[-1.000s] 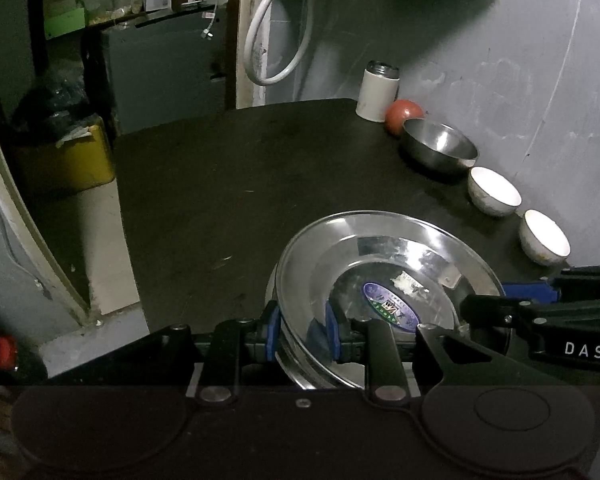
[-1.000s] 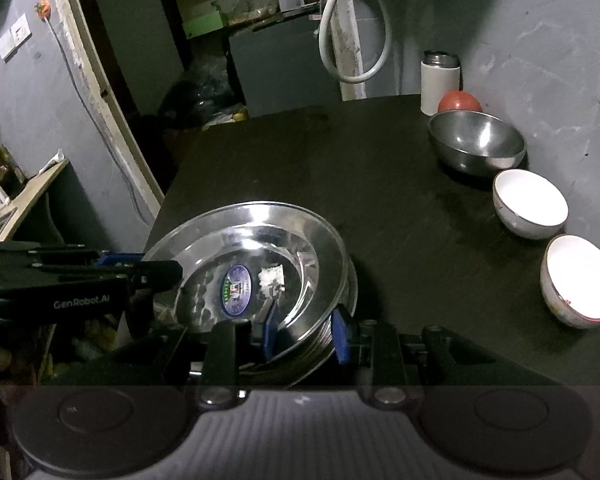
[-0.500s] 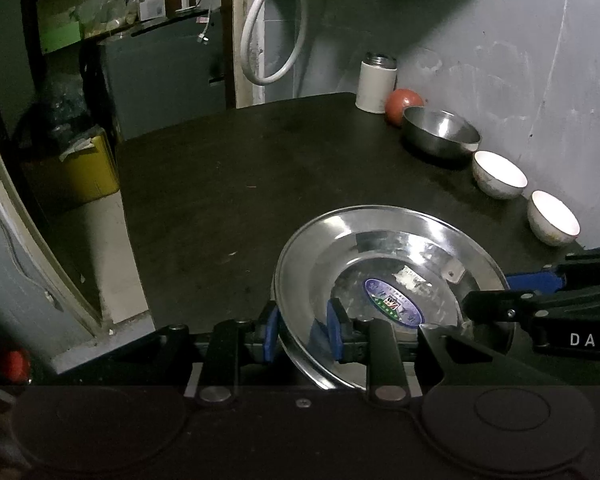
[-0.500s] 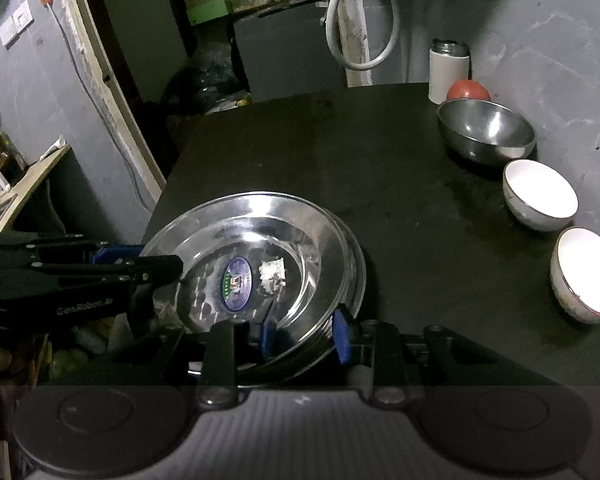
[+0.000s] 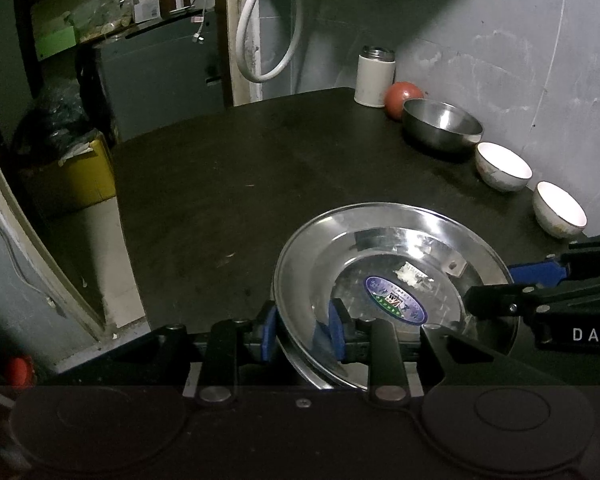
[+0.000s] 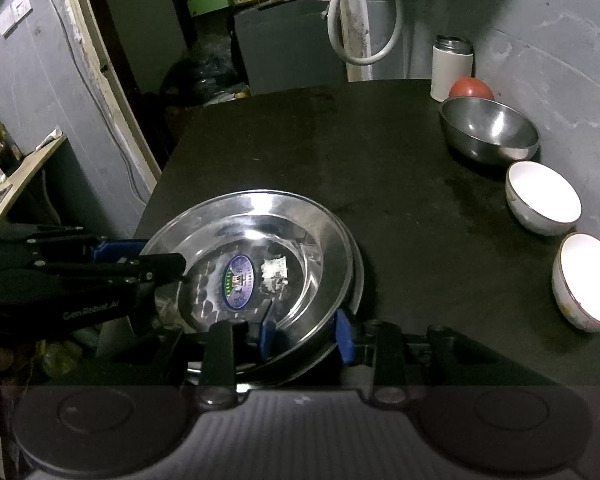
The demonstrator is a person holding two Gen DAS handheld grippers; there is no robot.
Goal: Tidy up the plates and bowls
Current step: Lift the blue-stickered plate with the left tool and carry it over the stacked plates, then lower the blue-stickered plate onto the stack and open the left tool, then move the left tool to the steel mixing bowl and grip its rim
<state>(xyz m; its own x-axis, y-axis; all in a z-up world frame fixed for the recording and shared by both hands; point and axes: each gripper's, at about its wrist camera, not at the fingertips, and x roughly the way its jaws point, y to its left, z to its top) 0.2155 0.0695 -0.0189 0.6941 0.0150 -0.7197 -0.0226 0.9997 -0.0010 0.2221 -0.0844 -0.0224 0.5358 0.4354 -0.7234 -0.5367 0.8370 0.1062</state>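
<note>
The steel plate (image 5: 392,280) sits at the near edge of the counter (image 5: 260,168), on top of a second plate whose rim shows beneath it on the right side in the right wrist view. A blue oval sticker marks the centre of the top plate.

The left tongs (image 5: 302,330) straddle the plate's left rim, one blue pad outside the rim and one inside the dish. The right tongs (image 6: 306,334) straddle the opposite rim in the same manner. Both sets of jaws have just been opening, with the plate rim between them. Both stand slightly apart; a gap shows between pads and metal, so neither clamps the rim.

Along the right edge of the counter, against the grey wall, stand in a row: a white canister (image 5: 375,76), a red ball (image 5: 400,96), a steel bowl (image 5: 442,126) and two white bowls (image 5: 502,166) (image 5: 560,210). The bowls stand well apart from the plate.

The counter surface is dark and matt. Behind it hang a white hose (image 5: 268,32) and a grey cabinet (image 5: 160,80); a yellow box (image 5: 80,176) stands on the floor at left.
</note>
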